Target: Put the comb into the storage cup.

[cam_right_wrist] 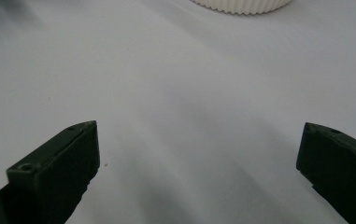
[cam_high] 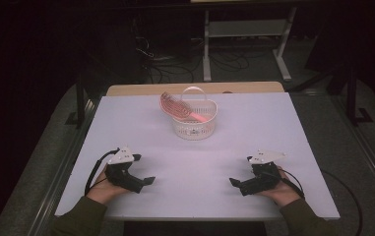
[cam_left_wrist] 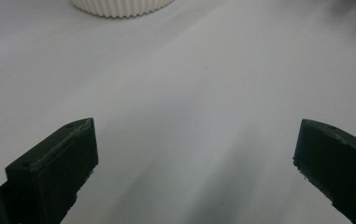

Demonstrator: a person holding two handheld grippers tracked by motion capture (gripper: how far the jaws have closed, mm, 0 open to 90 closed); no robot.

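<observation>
The pink hairbrush (cam_high: 177,109) is seen lying in the white basket (cam_high: 195,129), its bristled head propped over the rim at the far left and its handle slanting down inside — so, if the work in hand is putting the brush away, it is judged to be as good as done. Nothing else is found on the white table (cam_high: 195,177) (apart from the basket itself), and no further step can be read from what lies there; at most a withdrawal or a rest is left.

The left tool (cam_high: 149,180) is held low at the near left of the table, well apart from the basket, its jaws pointed inward toward the middle. In the left gripper view the jaws are spread wide with bare table between them, and the ribbed foot of the basket (cam_left_wrist: 122,7) is glimpsed at the top edge. The right tool (cam_high: 234,182) is mirrored at the near right — jaws likewise wide apart, nothing gripped — with the basket (cam_right_wrist: 241,5) again far ahead. Both hands are rested on the table, wrists down.
</observation>
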